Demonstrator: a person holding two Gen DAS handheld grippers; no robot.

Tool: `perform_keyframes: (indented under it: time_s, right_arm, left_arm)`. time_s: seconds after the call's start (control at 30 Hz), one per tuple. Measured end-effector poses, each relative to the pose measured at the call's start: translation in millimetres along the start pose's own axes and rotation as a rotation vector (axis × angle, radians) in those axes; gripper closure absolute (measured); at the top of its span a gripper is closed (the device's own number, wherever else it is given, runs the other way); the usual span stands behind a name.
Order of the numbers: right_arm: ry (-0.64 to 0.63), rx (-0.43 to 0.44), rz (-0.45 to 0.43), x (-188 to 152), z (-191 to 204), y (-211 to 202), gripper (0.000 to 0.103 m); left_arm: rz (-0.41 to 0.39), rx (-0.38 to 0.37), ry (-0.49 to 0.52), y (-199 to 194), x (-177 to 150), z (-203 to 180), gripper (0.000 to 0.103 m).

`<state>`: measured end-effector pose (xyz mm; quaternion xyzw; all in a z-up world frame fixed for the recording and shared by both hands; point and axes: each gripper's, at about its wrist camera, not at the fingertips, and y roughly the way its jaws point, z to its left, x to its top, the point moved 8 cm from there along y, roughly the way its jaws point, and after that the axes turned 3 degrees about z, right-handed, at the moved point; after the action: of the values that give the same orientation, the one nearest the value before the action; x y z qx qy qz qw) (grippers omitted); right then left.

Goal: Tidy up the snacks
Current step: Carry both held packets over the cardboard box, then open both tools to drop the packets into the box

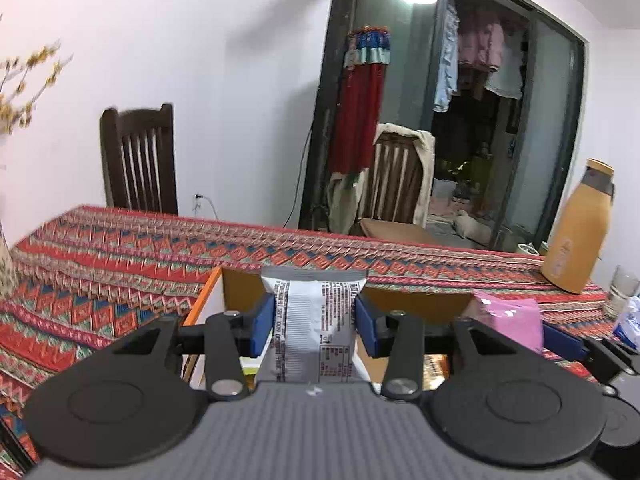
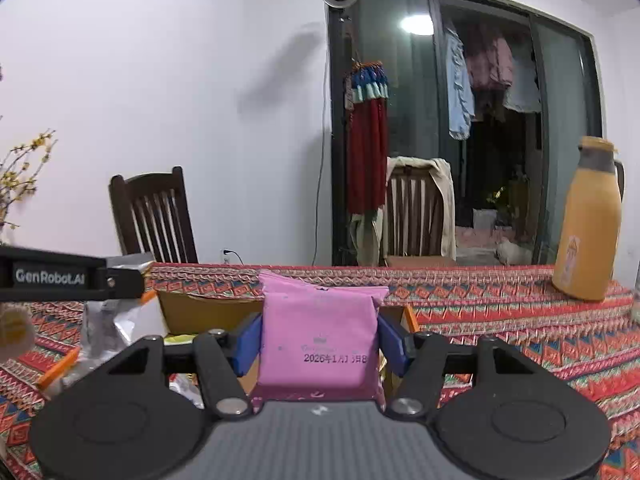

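My left gripper (image 1: 315,322) is shut on a silver snack packet (image 1: 316,320) with dark print, held upright above an open cardboard box (image 1: 240,284) with an orange rim. My right gripper (image 2: 319,340) is shut on a pink snack packet (image 2: 319,336) with a printed date, held over the same box (image 2: 200,312). The pink packet also shows at the right of the left wrist view (image 1: 510,322). The silver packet (image 2: 104,320) and the left gripper's finger (image 2: 60,278) show at the left of the right wrist view. Other packets lie in the box, mostly hidden.
A patterned red tablecloth (image 1: 120,264) covers the table. An orange thermos jug (image 2: 588,220) stands at the far right, with a glass (image 1: 622,292) beside it. Two dark wooden chairs (image 1: 140,160) stand behind the table. Yellow flower branches (image 2: 20,172) are at the left.
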<state>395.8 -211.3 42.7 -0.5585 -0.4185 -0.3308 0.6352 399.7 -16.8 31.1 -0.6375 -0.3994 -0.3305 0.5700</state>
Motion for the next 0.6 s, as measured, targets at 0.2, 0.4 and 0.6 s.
perform_keyframes:
  time_s: [0.2, 0.4, 0.6]
  right_arm:
    - [-0.037, 0.009, 0.025, -16, 6, 16, 0.042]
    - [-0.027, 0.017, 0.07, -25, 5, 23, 0.027]
    - [0.026, 0.003, 0.04, -24, -4, 15, 0.0]
  left_arm:
    - [0.023, -0.007, 0.009, 17, -12, 10, 0.059]
    - [0.021, 0.002, 0.007, 16, -19, 10, 0.049]
    - [-0.006, 0.045, -0.041, 14, -17, 18, 0.0]
